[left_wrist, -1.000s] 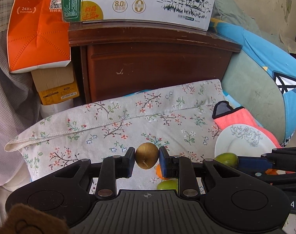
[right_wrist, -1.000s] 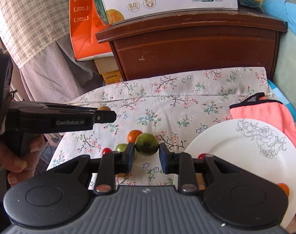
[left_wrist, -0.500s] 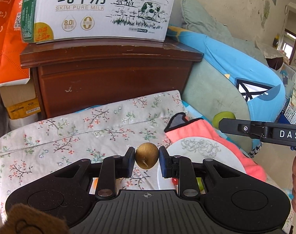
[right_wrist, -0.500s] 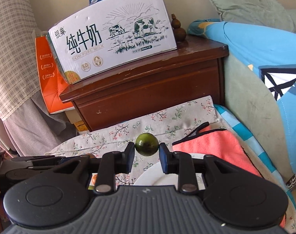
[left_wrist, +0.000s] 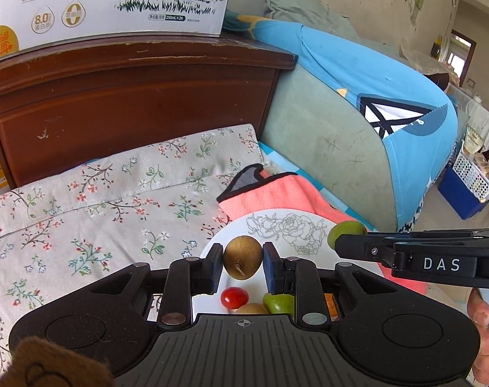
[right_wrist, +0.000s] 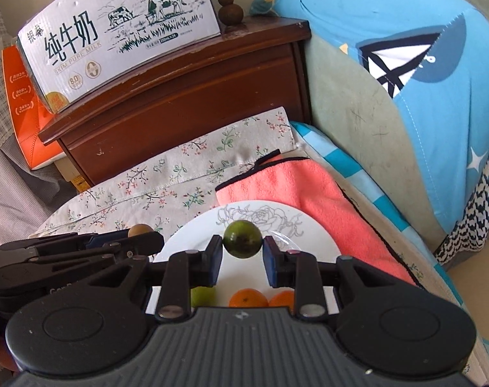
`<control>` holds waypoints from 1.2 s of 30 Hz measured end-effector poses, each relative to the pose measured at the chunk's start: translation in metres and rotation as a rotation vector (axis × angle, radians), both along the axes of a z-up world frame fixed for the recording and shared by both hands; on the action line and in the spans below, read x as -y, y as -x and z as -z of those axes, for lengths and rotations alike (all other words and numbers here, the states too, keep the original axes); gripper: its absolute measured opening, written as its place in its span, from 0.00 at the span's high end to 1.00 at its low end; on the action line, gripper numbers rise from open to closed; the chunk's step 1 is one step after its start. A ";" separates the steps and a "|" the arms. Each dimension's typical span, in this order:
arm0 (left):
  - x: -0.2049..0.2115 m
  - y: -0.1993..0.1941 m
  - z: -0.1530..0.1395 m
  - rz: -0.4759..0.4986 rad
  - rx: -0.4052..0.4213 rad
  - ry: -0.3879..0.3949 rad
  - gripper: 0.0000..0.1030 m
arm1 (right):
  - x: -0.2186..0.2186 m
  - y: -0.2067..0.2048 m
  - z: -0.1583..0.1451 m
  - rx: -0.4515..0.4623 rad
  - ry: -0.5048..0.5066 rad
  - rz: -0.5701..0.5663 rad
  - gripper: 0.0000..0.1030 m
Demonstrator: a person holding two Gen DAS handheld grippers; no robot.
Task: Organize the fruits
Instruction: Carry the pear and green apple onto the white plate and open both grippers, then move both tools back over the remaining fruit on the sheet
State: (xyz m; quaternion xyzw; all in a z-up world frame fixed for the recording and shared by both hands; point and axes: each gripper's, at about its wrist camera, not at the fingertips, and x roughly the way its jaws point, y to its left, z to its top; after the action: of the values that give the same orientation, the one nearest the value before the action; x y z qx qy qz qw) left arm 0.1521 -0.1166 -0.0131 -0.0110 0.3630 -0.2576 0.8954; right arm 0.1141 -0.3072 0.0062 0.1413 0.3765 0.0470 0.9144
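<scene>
While tilted down, both tongs (left_wrist: 243, 262) (right_wrist: 242, 254) grip fruit over plate (right_wrist: 315, 242).

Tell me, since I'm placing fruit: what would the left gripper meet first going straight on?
Probably the white plate: the left gripper, shut on a brown fruit, points down over it, though depth is unclear.
</scene>
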 end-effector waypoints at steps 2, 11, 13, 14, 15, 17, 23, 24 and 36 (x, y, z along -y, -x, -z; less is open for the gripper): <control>0.005 0.000 0.004 0.011 -0.004 -0.011 0.77 | 0.001 -0.002 0.006 -0.027 -0.017 0.004 0.74; 0.015 -0.005 0.013 0.015 -0.027 -0.002 0.76 | 0.001 -0.004 0.020 -0.069 -0.013 0.038 0.73; 0.017 -0.004 0.012 0.013 -0.024 -0.001 0.75 | 0.003 -0.004 0.020 -0.070 -0.026 0.052 0.71; 0.017 -0.003 0.011 0.015 -0.024 0.005 0.74 | 0.004 -0.004 0.019 -0.069 -0.030 0.059 0.71; 0.017 -0.003 0.010 0.014 -0.022 0.011 0.73 | 0.004 -0.004 0.019 -0.069 -0.031 0.064 0.71; 0.015 -0.002 0.005 0.003 -0.012 0.023 0.58 | 0.005 -0.004 0.017 -0.064 -0.034 0.071 0.71; 0.004 -0.001 -0.014 -0.042 0.032 0.043 0.39 | 0.005 -0.003 0.011 -0.053 -0.048 0.076 0.68; 0.001 -0.002 -0.016 -0.049 0.030 0.048 0.38 | 0.004 -0.002 0.010 -0.052 -0.046 0.073 0.67; -0.045 -0.006 -0.037 -0.167 0.016 0.049 0.30 | -0.018 0.002 -0.004 0.000 -0.021 -0.014 0.61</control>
State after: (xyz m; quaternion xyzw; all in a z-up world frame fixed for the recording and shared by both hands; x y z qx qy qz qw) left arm 0.1576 -0.0714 0.0243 -0.0609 0.3472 -0.1909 0.9161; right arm 0.1125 -0.2896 0.0105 0.1481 0.3771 0.0573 0.9125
